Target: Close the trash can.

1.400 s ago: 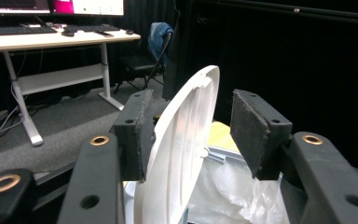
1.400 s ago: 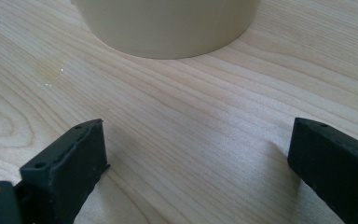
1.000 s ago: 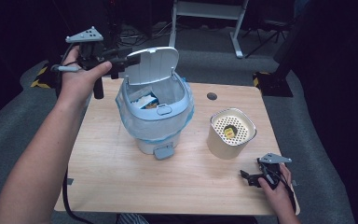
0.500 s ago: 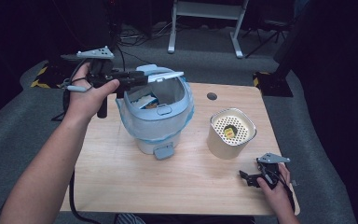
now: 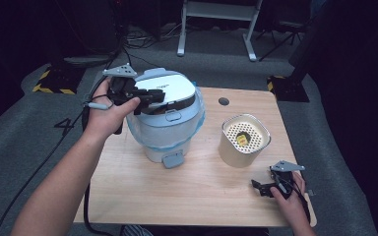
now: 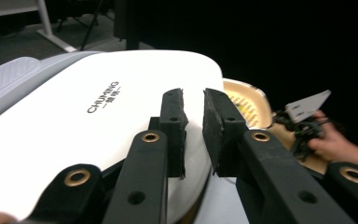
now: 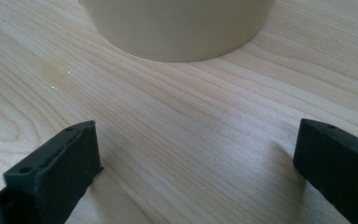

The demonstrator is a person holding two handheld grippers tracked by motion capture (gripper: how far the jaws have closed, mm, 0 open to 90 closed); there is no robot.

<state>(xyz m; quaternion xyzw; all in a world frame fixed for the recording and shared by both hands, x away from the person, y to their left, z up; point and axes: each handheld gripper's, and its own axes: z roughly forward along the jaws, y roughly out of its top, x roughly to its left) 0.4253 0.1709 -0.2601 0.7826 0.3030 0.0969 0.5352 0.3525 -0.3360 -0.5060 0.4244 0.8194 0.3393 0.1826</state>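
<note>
The lid point(image 5: 170, 88) that stood up a moment before now lay almost flat on the rice cooker point(image 5: 166, 129) in the middle of the table point(image 5: 128, 196). The left gripper point(image 5: 150, 96) pushed it down, its jaws just squeezed narrow and holding nothing. The right gripper point(image 5: 266, 188) rested wide open.

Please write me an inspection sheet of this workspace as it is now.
Surface: light wooden table, small wet spot.
Job's things: pale blue cooker, its white lid down.
Clutter: cream perforated pot with something yellow inside.
Grippers: left tool over the lid, jaws just closing, narrow gap, nothing between; right tool wide open, low over the table.
Cables: black cable off the table's left edge.
Surroundings: grey floor, white stand legs.
</note>
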